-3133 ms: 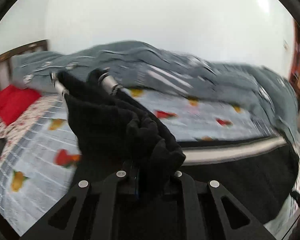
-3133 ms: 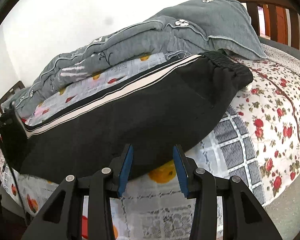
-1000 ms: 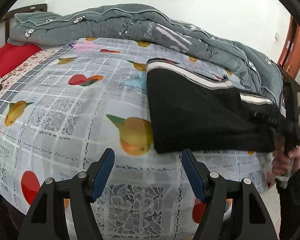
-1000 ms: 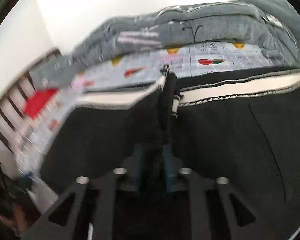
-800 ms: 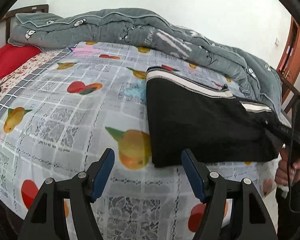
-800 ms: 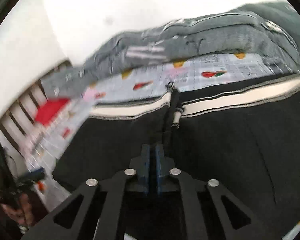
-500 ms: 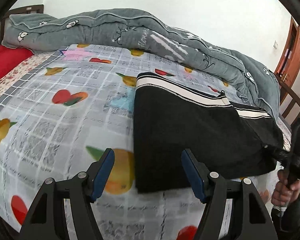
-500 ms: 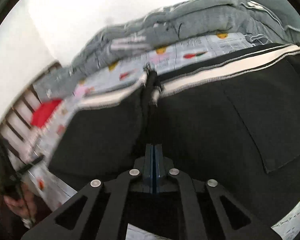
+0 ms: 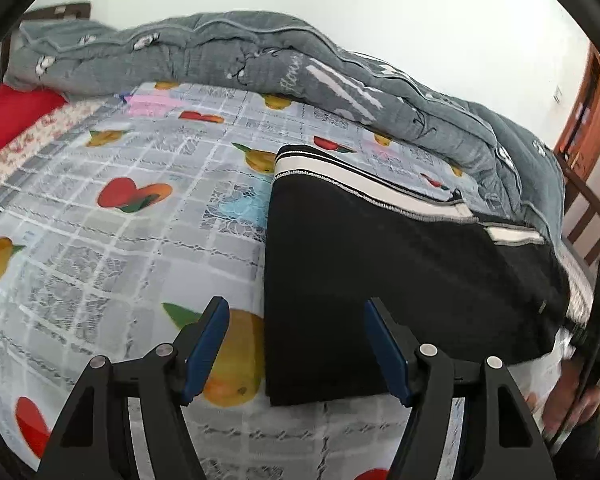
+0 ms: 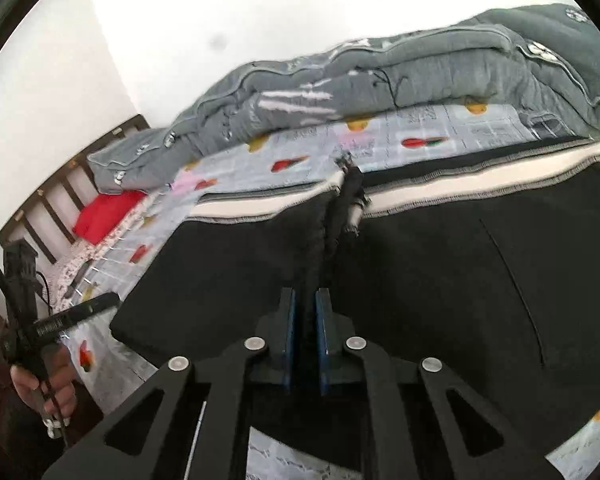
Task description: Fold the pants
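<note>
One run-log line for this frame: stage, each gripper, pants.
stage: mid-fold | left gripper: open, empty, over the pants' edge | right gripper: jaws just opening, black fabric between them | pants: folded once, flat on bedsheet

Bright, even daylight; fisheye-warped, slightly blurred edges

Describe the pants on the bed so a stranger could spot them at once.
Start at the bed with the fruit-print sheet and the rumpled grey quilt along its far side. In front of the quilt lie the pants, the only black thing on the sheet, with a white stripe along their far edge.
</note>
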`<state>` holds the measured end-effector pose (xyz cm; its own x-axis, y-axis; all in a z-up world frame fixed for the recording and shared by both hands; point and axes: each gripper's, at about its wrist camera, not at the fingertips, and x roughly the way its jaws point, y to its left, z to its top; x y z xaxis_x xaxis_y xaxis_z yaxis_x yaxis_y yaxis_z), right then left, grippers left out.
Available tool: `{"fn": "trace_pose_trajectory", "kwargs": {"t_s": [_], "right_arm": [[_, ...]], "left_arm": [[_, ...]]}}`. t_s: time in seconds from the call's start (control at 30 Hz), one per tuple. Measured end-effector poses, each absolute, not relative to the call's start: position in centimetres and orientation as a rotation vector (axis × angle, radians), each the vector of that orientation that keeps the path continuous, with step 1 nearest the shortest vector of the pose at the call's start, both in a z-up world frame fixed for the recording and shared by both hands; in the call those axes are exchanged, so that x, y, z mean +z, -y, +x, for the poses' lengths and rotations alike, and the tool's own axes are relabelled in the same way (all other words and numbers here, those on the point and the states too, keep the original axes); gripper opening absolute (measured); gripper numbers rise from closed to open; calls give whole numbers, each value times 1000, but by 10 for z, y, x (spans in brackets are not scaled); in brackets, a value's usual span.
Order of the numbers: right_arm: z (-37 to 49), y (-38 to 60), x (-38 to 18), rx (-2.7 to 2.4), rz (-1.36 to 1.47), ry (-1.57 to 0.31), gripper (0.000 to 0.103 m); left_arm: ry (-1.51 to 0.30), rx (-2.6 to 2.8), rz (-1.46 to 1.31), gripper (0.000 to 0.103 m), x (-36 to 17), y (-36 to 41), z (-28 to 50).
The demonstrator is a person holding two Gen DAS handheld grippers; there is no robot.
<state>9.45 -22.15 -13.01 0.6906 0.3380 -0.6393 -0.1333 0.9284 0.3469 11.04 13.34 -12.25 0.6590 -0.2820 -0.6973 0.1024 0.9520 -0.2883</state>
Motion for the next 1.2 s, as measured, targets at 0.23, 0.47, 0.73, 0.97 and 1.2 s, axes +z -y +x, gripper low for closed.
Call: {"fn": "trace_pose_trajectory", "kwargs": {"t_s": [0.23,0.47,0.73,0.97,1.2], "right_arm": [[76,244,-132,236,273,-803,32],[39,368,-111,-170,284,-726,47],[47,484,-132,-340,497,-700,48],[105,501,-151,-334,535,-731,48],[109,494,-138,-411,504,-679,21]], "left_arm": [[-948,-174,-151,69,-146,-108,137],[-966,-239,-214,69,-143,-116,141],[-962,-265,-158,68,-146,-101,154],[-966,-314,-224,62,-149,-108,174],[-999,-302,-425,35,-155,-129,196]]}}
